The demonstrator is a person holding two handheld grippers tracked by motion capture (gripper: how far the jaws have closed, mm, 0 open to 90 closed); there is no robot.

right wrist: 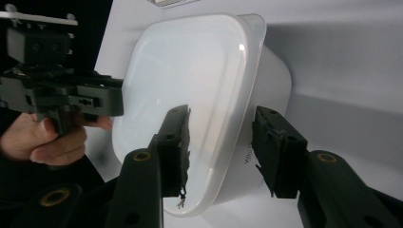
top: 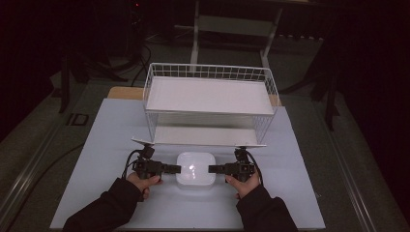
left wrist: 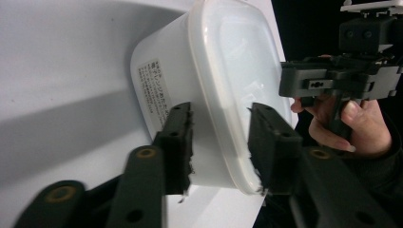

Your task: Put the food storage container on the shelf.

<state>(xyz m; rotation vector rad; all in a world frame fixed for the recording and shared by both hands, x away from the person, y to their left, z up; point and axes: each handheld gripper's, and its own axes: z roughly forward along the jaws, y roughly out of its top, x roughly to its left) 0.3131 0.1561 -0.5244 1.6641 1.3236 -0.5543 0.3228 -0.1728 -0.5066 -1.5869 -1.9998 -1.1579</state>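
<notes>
High view, scene: white table (top: 116, 145) in a dark room; white wire rack (top: 211, 104), two shelves, stands at the far side.
High view, container: white lidded container (top: 196, 168) sits on the table just in front of the rack's lower shelf, between the two tools.
High view, tools: left gripper (top: 177, 168) comes in from the left, right gripper (top: 212, 169) from the right, both level, tips at the container's sides. Person's hands and dark sleeves enter from the bottom edge. Grip itself too small to judge here.
Left gripper view, container: container (left wrist: 209, 90) close up, lid rim (left wrist: 223, 142) between the two black jaws.
Left gripper view, state: left gripper (left wrist: 219, 142) straddles the lid edge, one jaw on the body side, the other on the lid face; pads look pressed on the rim, so clamped on the container.
Left gripper view, extra: right gripper (left wrist: 290, 80) and its hand (left wrist: 349, 121) seen beyond the container.
Left gripper view, writing: printed label (left wrist: 153, 90) on the container wall, small dense text, looks Japanese, can't read it. High view doesn't give this.
Right gripper view, container: container (right wrist: 190, 95) lid-face on, rim between the jaws.
Right gripper view, state: right gripper (right wrist: 219, 147), near jaw lies on the lid; far jaw stands a bit off the wall, so gap visible, not clamped yet.
Right gripper view, extra: left gripper (right wrist: 111, 102) and its hand (right wrist: 43, 137) at the far side.
Right gripper view, writing: faint print (right wrist: 248, 159) low on the wall, unreadable.
</notes>
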